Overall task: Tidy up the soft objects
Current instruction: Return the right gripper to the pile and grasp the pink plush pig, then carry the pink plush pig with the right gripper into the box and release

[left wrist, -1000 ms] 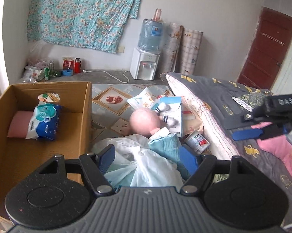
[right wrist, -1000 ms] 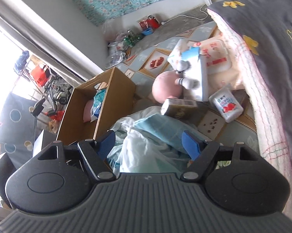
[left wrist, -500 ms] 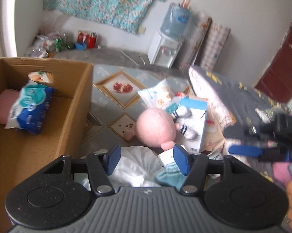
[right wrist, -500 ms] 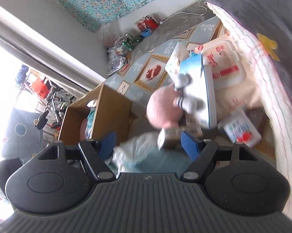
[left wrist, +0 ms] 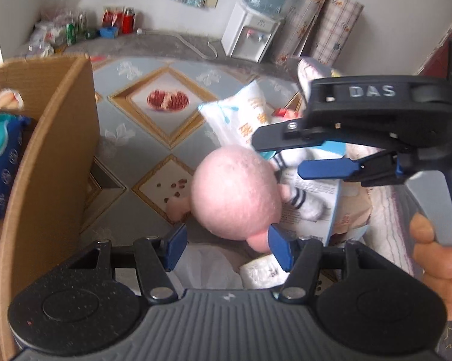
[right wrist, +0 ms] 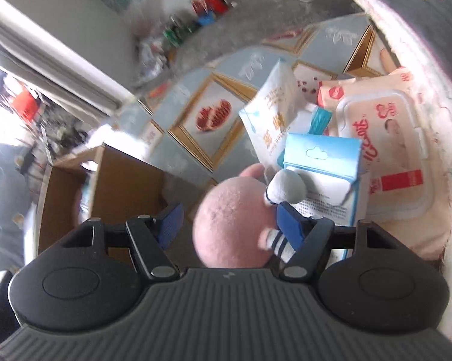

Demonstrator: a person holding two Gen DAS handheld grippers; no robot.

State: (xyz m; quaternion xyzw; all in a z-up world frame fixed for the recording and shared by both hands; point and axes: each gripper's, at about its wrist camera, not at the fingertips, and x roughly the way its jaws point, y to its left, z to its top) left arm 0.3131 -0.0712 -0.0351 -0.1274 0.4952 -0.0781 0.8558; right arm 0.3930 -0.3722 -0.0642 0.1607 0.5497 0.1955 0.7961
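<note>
Tiled floor (left wrist: 154, 126), pink plush (left wrist: 235, 192) between both half-open, closing hand-held grippers, right one (left wrist: 304, 156) marked "DAS".

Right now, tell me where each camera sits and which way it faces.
Left wrist: on the left gripper, angled down at the pink plush toy beside the cardboard box; the right gripper and a hand show.
Right wrist: on the right gripper, angled down at the pink plush toy and wipes pack; only its own open jaws show.
Shared: toy, box, patterned floor mat.

Pink plush toy (left wrist: 236, 191), navy-striped white socks (right wrist: 275, 242), brown cardboard box (left wrist: 50, 162).
</note>
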